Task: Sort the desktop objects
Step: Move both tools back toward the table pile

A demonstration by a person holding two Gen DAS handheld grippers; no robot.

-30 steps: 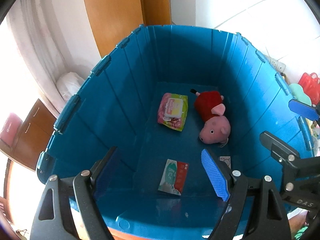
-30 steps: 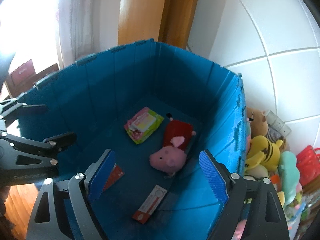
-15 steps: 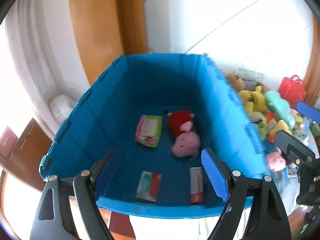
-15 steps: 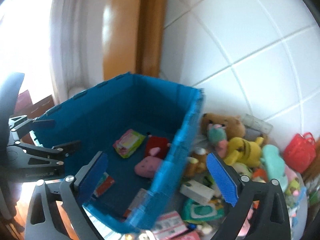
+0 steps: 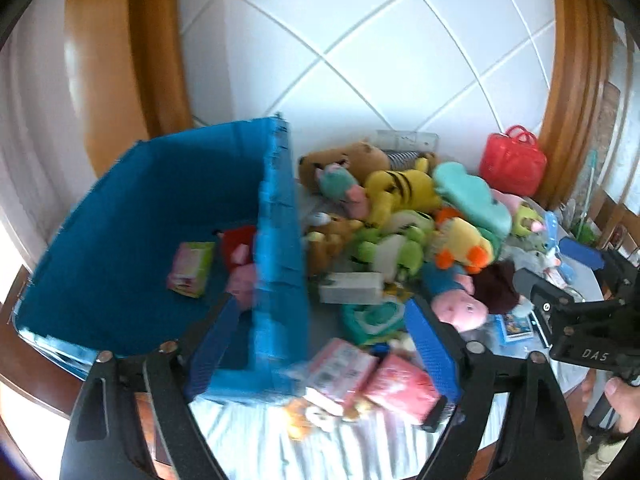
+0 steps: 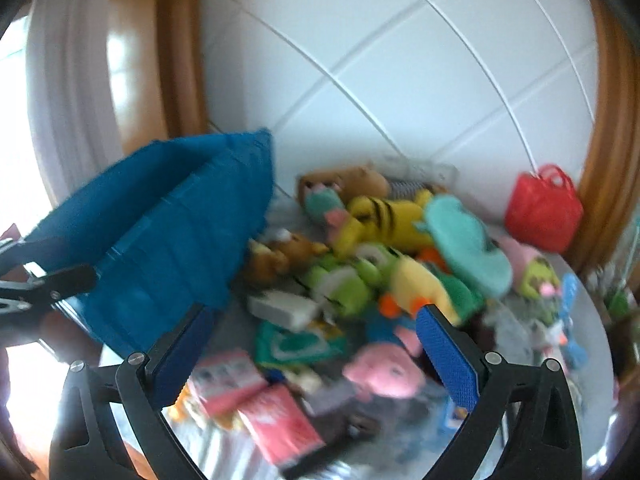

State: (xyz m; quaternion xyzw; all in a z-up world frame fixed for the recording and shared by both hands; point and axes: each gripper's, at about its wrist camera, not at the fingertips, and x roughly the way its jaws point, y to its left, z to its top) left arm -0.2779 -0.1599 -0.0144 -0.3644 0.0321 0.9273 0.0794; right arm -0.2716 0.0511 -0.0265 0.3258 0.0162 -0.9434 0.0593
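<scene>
Both tongs are wide apart and hold nothing. The left tongs point(image 5: 320, 344) straddle the blue bin's wall point(image 5: 280, 264). The pink pig toy point(image 6: 384, 370) lies between the right tongs point(image 6: 316, 356).

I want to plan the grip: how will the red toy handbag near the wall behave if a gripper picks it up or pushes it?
The red handbag looks like hard, shiny plastic, so it is probably stiff, light and a little slippery. It stands upright on a narrow base and may tip if pushed high. Its thin handles could swing.

Bright daylight — motion blur, fisheye warp
</scene>
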